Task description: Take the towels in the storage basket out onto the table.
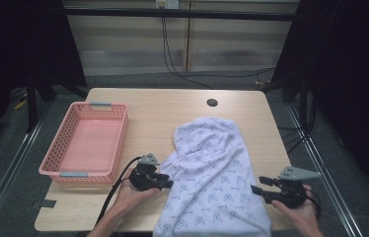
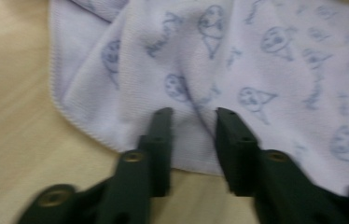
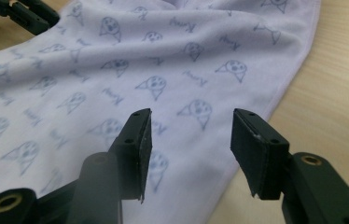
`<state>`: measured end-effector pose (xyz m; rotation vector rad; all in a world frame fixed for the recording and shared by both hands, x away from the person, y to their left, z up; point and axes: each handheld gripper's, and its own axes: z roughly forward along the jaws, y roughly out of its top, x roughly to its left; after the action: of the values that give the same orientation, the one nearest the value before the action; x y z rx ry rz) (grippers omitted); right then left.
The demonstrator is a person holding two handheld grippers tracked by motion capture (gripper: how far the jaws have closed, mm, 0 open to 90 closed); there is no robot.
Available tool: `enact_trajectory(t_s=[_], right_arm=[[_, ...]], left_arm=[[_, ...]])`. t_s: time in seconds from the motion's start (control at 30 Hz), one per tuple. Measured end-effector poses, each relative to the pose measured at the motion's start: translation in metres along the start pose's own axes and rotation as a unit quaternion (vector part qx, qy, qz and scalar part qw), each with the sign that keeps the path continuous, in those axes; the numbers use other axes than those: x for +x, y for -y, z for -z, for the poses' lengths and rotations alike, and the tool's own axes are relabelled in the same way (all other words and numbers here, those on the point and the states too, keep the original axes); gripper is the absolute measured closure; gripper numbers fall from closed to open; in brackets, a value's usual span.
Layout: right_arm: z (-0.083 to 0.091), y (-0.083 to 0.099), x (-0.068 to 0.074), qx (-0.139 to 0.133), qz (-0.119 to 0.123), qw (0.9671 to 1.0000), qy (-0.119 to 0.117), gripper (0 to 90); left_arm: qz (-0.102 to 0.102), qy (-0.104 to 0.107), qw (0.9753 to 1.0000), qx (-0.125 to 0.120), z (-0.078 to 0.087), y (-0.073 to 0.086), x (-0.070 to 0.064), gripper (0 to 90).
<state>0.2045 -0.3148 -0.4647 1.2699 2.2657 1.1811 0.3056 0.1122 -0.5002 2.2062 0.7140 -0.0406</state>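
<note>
**Both grippers at the edges of a printed cloth**

We see a white cloth (image 1: 212, 173) with a blue print spread from the middle of the worktop (image 1: 172, 106) to its near edge, overhanging it. The left gripper (image 2: 192, 122) meets the cloth's left edge, jaws parted over a raised fold. The right gripper (image 3: 189, 140) stands at the right edge, jaws spread wide, gripping nothing. A pink basket (image 1: 74, 175) sits near the worktop's left edge.

A wooden table (image 1: 163, 106) bears a cloth (image 1: 212, 173) and a basket (image 1: 86, 143).
</note>
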Motion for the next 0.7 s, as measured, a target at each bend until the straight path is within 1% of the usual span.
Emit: enact_trajectory(t_s=[0.03, 0.07, 0.1, 0.13, 0.17, 0.2, 0.23, 0.27, 0.3, 0.33, 0.37, 0.4, 0.43, 0.47, 0.5, 0.53, 0.57, 0.6, 0.63, 0.67, 0.7], right_arm=[[-0.017, -0.008, -0.005, 0.01, 0.005, 0.9999, 0.003, 48.4], [-0.017, -0.008, -0.005, 0.01, 0.005, 0.9999, 0.003, 48.4], [-0.025, -0.012, -0.008, 0.016, 0.005, 0.9999, 0.005, 48.2], [-0.039, -0.017, -0.013, 0.027, 0.009, 0.9996, 0.009, 47.9], [-0.044, -0.018, -0.015, 0.03, 0.009, 0.9994, 0.012, 47.6], [-0.05, -0.02, -0.018, 0.035, 0.006, 0.9993, 0.012, 47.0], [-0.053, -0.02, -0.019, 0.038, 0.008, 0.9992, 0.009, 47.0], [-0.053, -0.02, -0.019, 0.038, 0.008, 0.9992, 0.009, 47.0], [-0.061, -0.022, -0.021, 0.044, 0.009, 0.999, 0.01, 45.9], [-0.065, -0.022, -0.021, 0.048, 0.012, 0.9987, 0.007, 45.9], [-0.068, -0.022, -0.021, 0.057, 0.014, 0.9982, 0.011, 45.8], [-0.072, -0.021, -0.021, 0.063, 0.023, 0.9977, 0.012, 45.7], [-0.074, -0.019, -0.021, 0.069, 0.025, 0.9973, 0.007, 45.1], [-0.074, -0.019, -0.021, 0.069, 0.025, 0.9973, 0.007, 45.1], [-0.074, -0.018, -0.019, 0.07, 0.025, 0.9972, 0.011, 44.9], [-0.073, -0.018, -0.018, 0.07, 0.025, 0.9971, 0.012, 44.9], [-0.074, -0.017, -0.018, 0.066, 0.03, 0.9972, 0.015, 44.8], [-0.074, -0.017, -0.017, 0.066, 0.031, 0.9972, 0.016, 44.7], [-0.074, -0.016, -0.017, 0.065, 0.034, 0.9972, 0.017, 44.6], [-0.074, -0.016, -0.017, 0.065, 0.034, 0.9972, 0.017, 44.6], [-0.074, -0.015, -0.017, 0.061, 0.025, 0.9976, 0.019, 45.2]], left_arm=[[-0.007, -0.015, 0.9999, 0.003, 0.0, 0.0, 0.001, 89.9], [0.004, -0.01, 0.9999, 0.001, 0.0, 0.0, 0.005, 89.9], [0.012, -0.003, 0.9999, 0.001, 0.001, 0.0, 0.008, 90.0], [0.016, -0.018, 0.9997, -0.001, 0.004, 0.001, 0.012, 90.0], [0.016, -0.018, 0.9997, -0.001, 0.004, 0.001, 0.012, 90.0], [0.02, -0.023, 0.9995, 0.0, 0.007, 0.001, 0.015, 90.0], [0.035, -0.022, 0.999, -0.014, 0.014, 0.003, 0.021, 90.0], [0.035, -0.022, 0.999, -0.014, 0.014, 0.003, 0.021, 90.0], [0.045, -0.034, 0.9981, -0.025, 0.021, 0.003, 0.026, 90.0], [0.054, -0.032, 0.9975, -0.033, 0.023, 0.004, 0.028, 90.0], [0.057, -0.03, 0.9971, -0.039, 0.025, 0.004, 0.03, 90.0], [0.056, -0.018, 0.9975, -0.04, 0.025, 0.005, 0.029, 90.0], [0.05, -0.006, 0.998, -0.037, 0.023, 0.004, 0.027, 88.7], [0.05, -0.006, 0.998, -0.037, 0.023, 0.004, 0.027, 77.8], [0.042, -0.009, 0.9988, -0.023, 0.015, 0.003, 0.021, 68.5], [0.042, -0.009, 0.9988, -0.023, 0.015, 0.003, 0.021, 64.6], [0.027, -0.01, 0.9995, -0.016, 0.006, 0.001, 0.017, 59.8], [0.027, -0.01, 0.9995, -0.016, 0.006, 0.001, 0.017, 58.3], [0.03, -0.014, 0.9993, -0.016, 0.002, -0.003, 0.015, 55.5], [0.03, -0.014, 0.9993, -0.016, 0.002, -0.003, 0.015, 56.2], [-0.002, -0.049, 0.9988, -0.008, -0.002, -0.006, 0.008, 64.0]])
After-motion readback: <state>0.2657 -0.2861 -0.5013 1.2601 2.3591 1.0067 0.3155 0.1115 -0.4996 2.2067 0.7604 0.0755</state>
